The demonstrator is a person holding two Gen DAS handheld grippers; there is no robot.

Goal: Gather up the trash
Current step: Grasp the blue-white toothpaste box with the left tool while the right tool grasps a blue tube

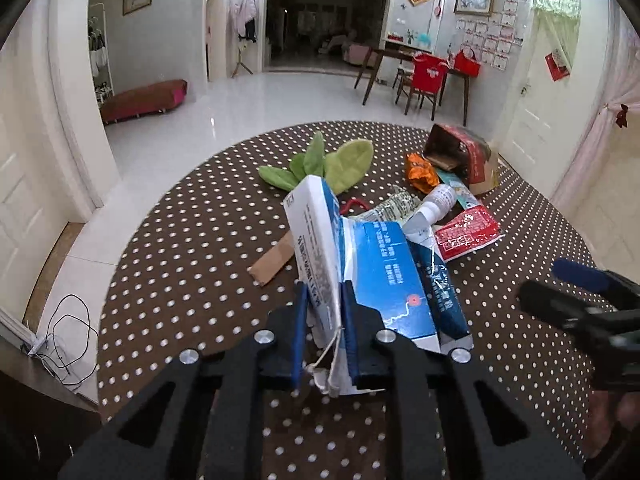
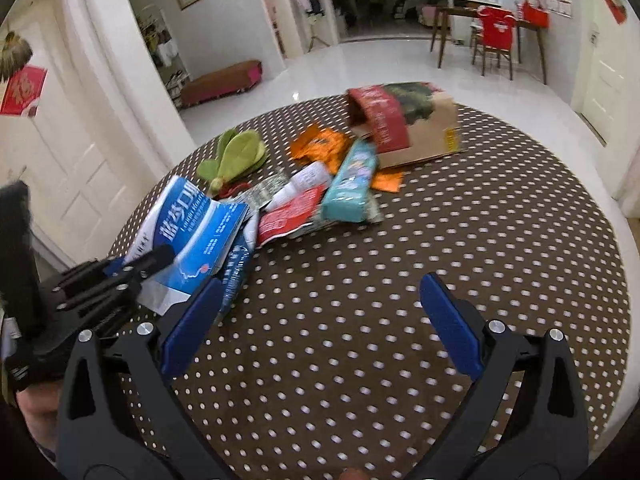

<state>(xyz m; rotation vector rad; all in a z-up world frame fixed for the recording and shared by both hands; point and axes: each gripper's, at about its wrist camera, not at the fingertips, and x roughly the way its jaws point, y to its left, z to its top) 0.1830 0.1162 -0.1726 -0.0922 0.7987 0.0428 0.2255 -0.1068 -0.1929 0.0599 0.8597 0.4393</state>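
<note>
Left gripper [image 1: 324, 300] clamped on blue-and-white paper bag [image 1: 372, 264], raised over polka-dot table [image 1: 180, 240]; right gripper [image 2: 320, 300] spread wide, holding nothing; trash pile [image 2: 328, 184] at twelve o'clock

Glossy paper carton [image 1: 360, 264], matt dotted cloth table cover [image 1: 200, 240], glossy tiled floor [image 1: 280, 96].

Chinese print on blue-white bag [image 1: 384, 276] — illegible

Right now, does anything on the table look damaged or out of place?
Yes. The blue and white paper bag in the left gripper is torn and crumpled. A green plush leaf toy lies among the wrappers, hardly trash.
</note>
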